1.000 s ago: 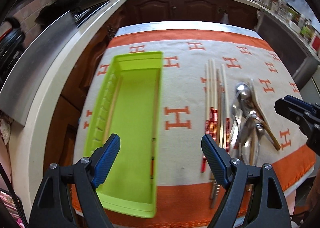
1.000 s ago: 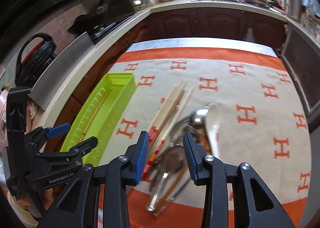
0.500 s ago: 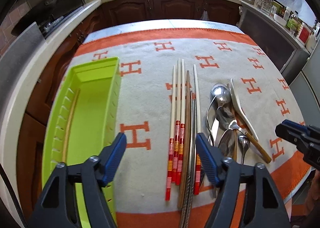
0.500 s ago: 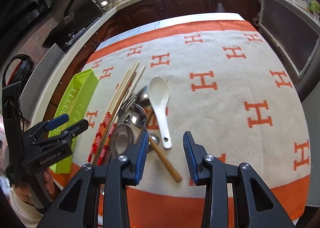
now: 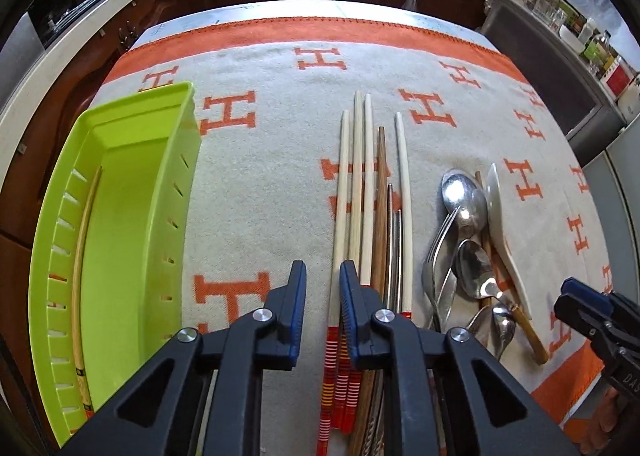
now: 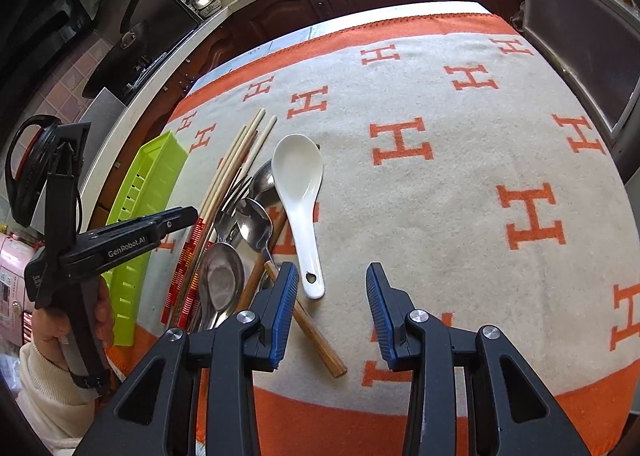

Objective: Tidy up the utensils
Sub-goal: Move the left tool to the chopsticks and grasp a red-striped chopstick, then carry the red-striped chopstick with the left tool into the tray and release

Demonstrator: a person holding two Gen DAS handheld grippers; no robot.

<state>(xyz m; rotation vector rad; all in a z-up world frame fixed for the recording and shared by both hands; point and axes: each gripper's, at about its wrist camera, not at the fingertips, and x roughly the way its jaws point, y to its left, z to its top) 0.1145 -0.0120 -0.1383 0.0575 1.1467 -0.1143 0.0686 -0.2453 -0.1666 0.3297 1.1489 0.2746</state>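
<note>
The left gripper [image 5: 323,288] is hovering with its blue pads [image 5: 298,296] narrowed to a slim gap, having just been closing, and the leftmost pale chopstick [image 5: 343,191] is showing in that gap, though I cannot tell whether the pads are pressing it yet. For a clean pick I judge the pads should be squeezing only that one stick near its red-striped end, lifting it straight so the neighbouring chopsticks [image 5: 368,191] are not dragged. The right gripper [image 6: 332,296] is standing partly spread and empty, just beside the white ceramic spoon [image 6: 298,191] and the metal spoons [image 6: 224,276]. The green tray [image 5: 132,191], already holding one chopstick, is waiting at the left on the orange-bordered cloth [image 5: 256,183]
</note>
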